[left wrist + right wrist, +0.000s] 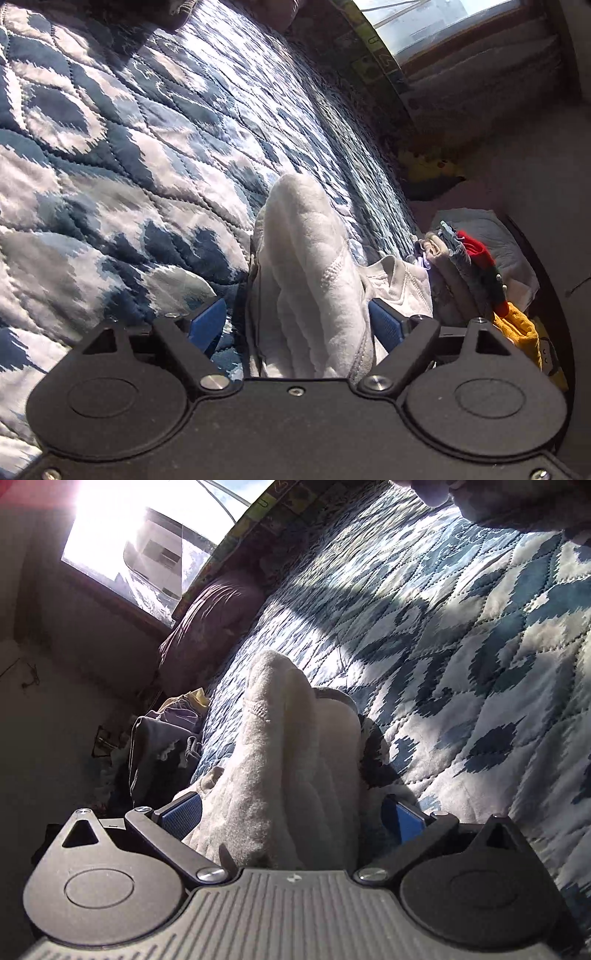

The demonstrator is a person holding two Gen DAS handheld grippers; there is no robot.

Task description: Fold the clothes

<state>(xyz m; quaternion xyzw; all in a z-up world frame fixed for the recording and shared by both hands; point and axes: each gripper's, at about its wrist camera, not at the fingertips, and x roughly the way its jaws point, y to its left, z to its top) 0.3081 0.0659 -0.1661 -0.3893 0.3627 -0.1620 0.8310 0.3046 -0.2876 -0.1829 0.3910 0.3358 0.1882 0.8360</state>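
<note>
A white knit garment (306,266) lies bunched in a thick ridge on the blue-and-white quilt (122,147). My left gripper (295,301) straddles one part of it with the jaws wide. The cloth touches the right blue pad (386,325), and a dark gap shows beside the left one. In the right wrist view the same white garment (280,760) fills the space between the fingers of my right gripper (291,797). It presses on the left pad (181,818) and stands clear of the right pad. Both sets of fingertips hover just over the quilt (461,664).
A pile of coloured clothes (476,273) sits at the bed's edge beside the left gripper. Dark garments (162,746) hang off the bed's other side, near a maroon pillow (210,627). A bright window (122,528) lies beyond. A person's shadow falls across the quilt.
</note>
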